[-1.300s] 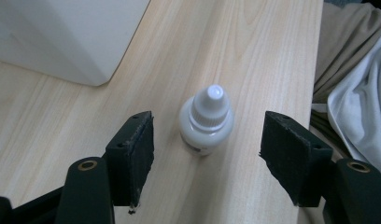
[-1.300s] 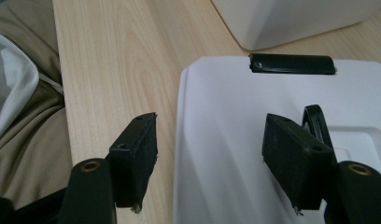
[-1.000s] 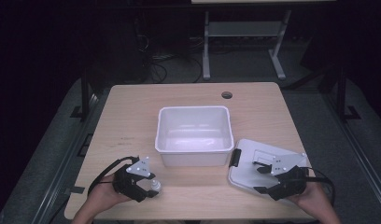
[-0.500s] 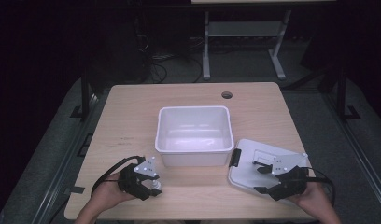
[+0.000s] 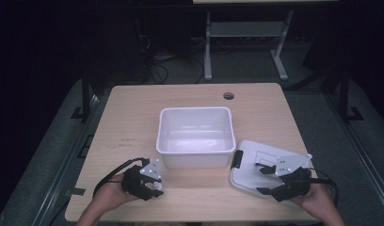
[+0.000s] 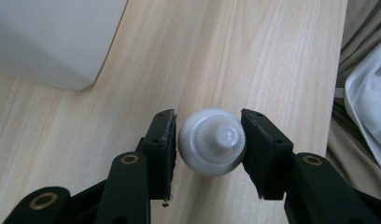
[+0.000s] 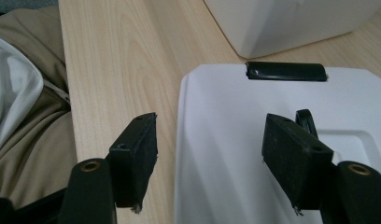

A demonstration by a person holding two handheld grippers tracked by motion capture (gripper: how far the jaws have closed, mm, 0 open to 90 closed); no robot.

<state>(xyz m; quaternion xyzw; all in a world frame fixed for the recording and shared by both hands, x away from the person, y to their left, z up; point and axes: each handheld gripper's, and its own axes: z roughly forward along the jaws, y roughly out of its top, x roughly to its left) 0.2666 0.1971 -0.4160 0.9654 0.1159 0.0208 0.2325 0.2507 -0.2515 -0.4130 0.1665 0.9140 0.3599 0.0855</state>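
In the high view, the left gripper (image 5: 155, 188) rests low on the wooden table (image 5: 129, 117), near the front edge, held by the person's left hand (image 5: 112, 195). A small white bottle (image 5: 156, 187) sits between its jaws. The white bin (image 5: 196, 136) stands open just beyond this gripper and a little to its right, apart from it. The right gripper (image 5: 266, 179) is held by the right hand (image 5: 317, 200) and hangs over the white lid (image 5: 251, 165), which lies flat beside the bin, on the side away from the left gripper. Its jaws stand apart with nothing between them.

In the left gripper view, the jaws have just been closing, and the bottle (image 6: 212, 148) is between them with its ribbed cap facing the camera. The right pad touches the bottle's side; the left pad is at its other side, with at most a hairline gap. The bin's corner (image 6: 53, 42) lies ahead and to the left of the jaws, well apart from the bottle.

In the right gripper view, the jaws stand wide and hold nothing. The left jaw hangs above bare wood just beside the lid's edge, and the right jaw is above the lid (image 7: 226, 154) itself. The lid's black latch (image 7: 286, 71) lies ahead of the jaws, and the bin (image 7: 291, 23) stands beyond it.
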